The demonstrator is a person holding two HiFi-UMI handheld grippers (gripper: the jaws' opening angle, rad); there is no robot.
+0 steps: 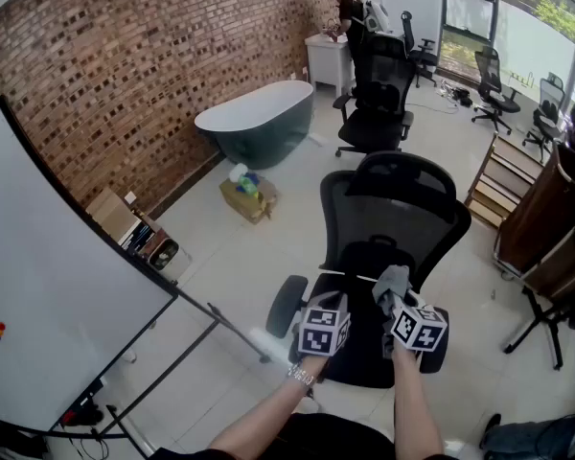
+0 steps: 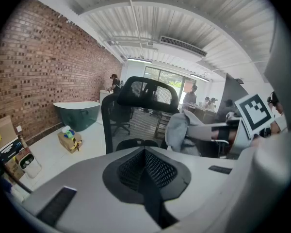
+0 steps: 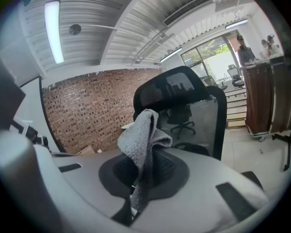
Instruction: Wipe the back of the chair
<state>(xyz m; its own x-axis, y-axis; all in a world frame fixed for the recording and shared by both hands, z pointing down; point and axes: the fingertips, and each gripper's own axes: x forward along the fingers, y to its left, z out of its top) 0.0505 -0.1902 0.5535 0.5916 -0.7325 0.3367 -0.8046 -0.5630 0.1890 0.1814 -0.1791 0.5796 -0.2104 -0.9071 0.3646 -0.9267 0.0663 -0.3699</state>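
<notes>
A black mesh office chair (image 1: 395,217) with a headrest (image 1: 402,167) stands just ahead of me. Both grippers hover over the near edge of its seat. My right gripper (image 1: 390,301) is shut on a grey cloth (image 1: 393,282), which sticks up from between its jaws. The right gripper view shows that cloth (image 3: 142,136) draped over the right gripper (image 3: 144,171), with the chair back (image 3: 208,118) behind it. My left gripper (image 1: 332,303) is to the left of it, shut with nothing in it. In the left gripper view the left gripper (image 2: 146,154) points at the chair (image 2: 141,92), the cloth (image 2: 180,130) to its right.
A large whiteboard (image 1: 48,295) on a stand fills the left. By the brick wall are a teal bathtub (image 1: 257,119) and a cardboard box (image 1: 247,199). Another office chair (image 1: 378,103) and a person (image 1: 348,19) are farther back. Wooden furniture (image 1: 546,220) stands at the right.
</notes>
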